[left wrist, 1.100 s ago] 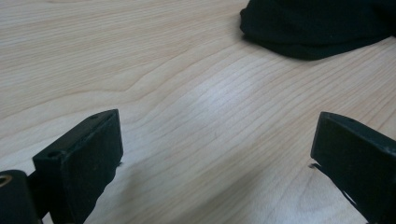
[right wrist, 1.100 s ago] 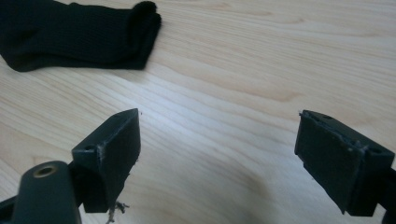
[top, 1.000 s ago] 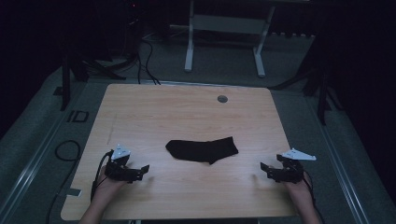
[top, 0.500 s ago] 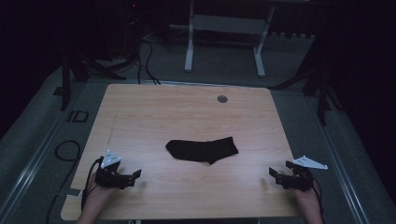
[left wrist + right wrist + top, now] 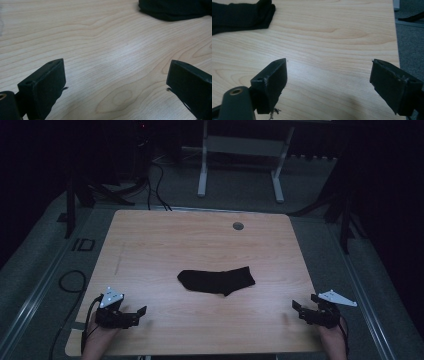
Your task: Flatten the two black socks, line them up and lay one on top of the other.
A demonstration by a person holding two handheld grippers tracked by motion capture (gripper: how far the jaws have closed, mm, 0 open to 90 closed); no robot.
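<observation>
Fingers on both grippers stand spread wide with nothing between them — I see bare wood in the gap in each gripper view. My left gripper [image 5: 141,310] sits at the near-left corner of the wooden table [image 5: 150,245], my right gripper [image 5: 296,305] at the near-right edge, both pointing inward toward the middle.

What matters for any next reach is the black sock [image 5: 217,281]. It lies flat near the table's centre, its long axis running left to right, with the rounded end toward the left and the squarer end toward the right, and a small bulge on its near edge. It is well apart from both grippers, farther from me than either. In the left gripper view the sock [image 5: 175,10] shows far and to the right; in the right gripper view [image 5: 239,16] it shows far and to the left.

By my judgement the two ends are about equally reachable, each by the hand on its own side.
</observation>
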